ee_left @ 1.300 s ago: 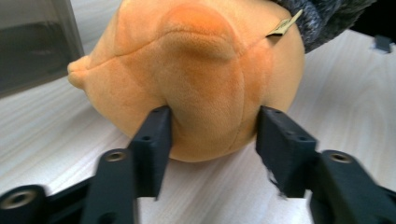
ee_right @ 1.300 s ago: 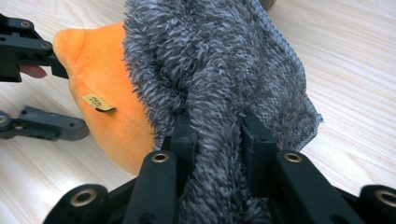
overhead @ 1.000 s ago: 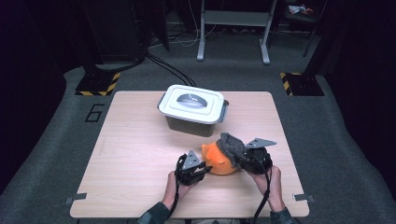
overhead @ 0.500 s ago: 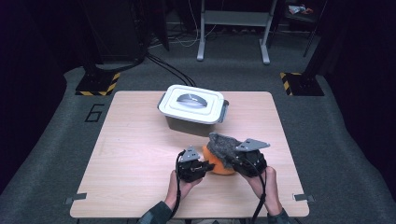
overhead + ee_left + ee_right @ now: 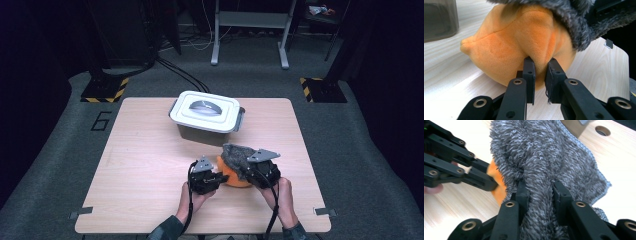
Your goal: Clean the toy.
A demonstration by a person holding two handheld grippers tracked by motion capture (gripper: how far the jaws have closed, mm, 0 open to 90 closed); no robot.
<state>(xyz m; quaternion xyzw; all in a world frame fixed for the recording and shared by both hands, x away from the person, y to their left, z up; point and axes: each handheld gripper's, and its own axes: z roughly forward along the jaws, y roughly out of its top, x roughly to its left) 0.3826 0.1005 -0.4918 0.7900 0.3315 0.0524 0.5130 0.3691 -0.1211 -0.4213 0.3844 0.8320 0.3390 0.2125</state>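
An orange plush toy (image 5: 231, 177) lies on the table's front half, with a grey fluffy cloth (image 5: 238, 154) draped over its top. My left gripper (image 5: 220, 178) comes at it from the left and is shut on a fold of the orange plush (image 5: 506, 45); the pads (image 5: 529, 68) pinch the fabric in the left gripper view. My right gripper (image 5: 246, 171) sits at the toy's right, shut on the grey cloth (image 5: 544, 157), which bunches between its pads (image 5: 522, 192). The cloth's edge (image 5: 574, 22) hangs over the plush. The left gripper's jaws reach in from the left of the right gripper view.
A grey container with a white lid (image 5: 205, 112) stands behind the toy at mid-table; its dark wall (image 5: 439, 20) is at the upper left of the left gripper view. The wooden table (image 5: 140, 165) has bare room to the left. Stands and cables occupy the floor beyond.
My right gripper has carried the grey cloth leftward, so it covers more of the orange plush. The left hand has stayed where it was, beside the toy.
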